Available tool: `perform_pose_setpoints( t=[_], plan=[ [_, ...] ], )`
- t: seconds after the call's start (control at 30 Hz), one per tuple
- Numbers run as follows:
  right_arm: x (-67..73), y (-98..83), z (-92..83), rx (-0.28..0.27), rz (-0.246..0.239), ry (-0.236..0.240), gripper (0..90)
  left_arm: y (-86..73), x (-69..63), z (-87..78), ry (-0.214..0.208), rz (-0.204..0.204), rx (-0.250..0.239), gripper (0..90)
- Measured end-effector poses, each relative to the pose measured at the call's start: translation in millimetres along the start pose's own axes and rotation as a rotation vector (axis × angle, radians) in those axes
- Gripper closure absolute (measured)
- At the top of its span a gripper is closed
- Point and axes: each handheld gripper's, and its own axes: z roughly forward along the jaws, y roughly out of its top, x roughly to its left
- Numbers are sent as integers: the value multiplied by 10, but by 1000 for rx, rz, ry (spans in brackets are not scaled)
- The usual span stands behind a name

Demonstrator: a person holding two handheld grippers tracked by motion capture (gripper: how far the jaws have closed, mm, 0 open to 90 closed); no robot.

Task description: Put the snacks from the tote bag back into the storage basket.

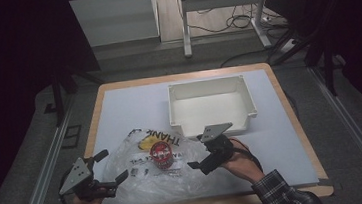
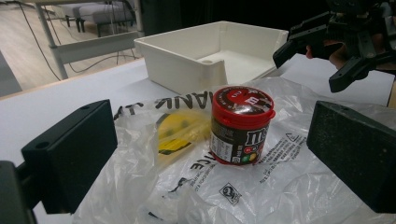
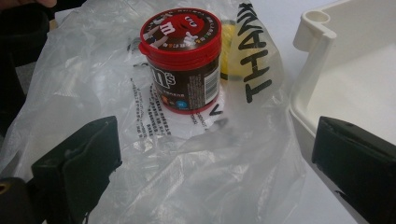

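A small candy tub [image 1: 162, 155] [image 2: 239, 124] [image 3: 183, 59] with a red lid and brown label stands upright on a flattened clear plastic bag [image 1: 150, 172] [image 2: 196, 186] [image 3: 187, 163] printed with black lettering and a yellow face. My left gripper [image 1: 110, 166] [image 2: 210, 154] is open at the bag's left edge, its jaws wide apart with the tub beyond them. To the right of the tub my right gripper [image 1: 200, 151] [image 3: 215, 168] [image 2: 322, 56] hovers open over the bag, nothing between its jaws.
An empty white plastic bin [image 1: 212, 104] [image 2: 210, 56] [image 3: 345, 84] sits behind the bag, close to my right gripper. The white tabletop [image 1: 129, 107] has a wooden rim. Beyond the far edge lie table legs and cables on the floor.
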Motion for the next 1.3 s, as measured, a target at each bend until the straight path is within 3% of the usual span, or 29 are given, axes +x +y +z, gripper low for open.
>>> perform_pose_setpoints(
  t=[1.3],
  plan=[
    [56, 181, 358, 85, -10, 32, 14, 6, -20, 15, 0, 18, 17, 21]
  ],
)
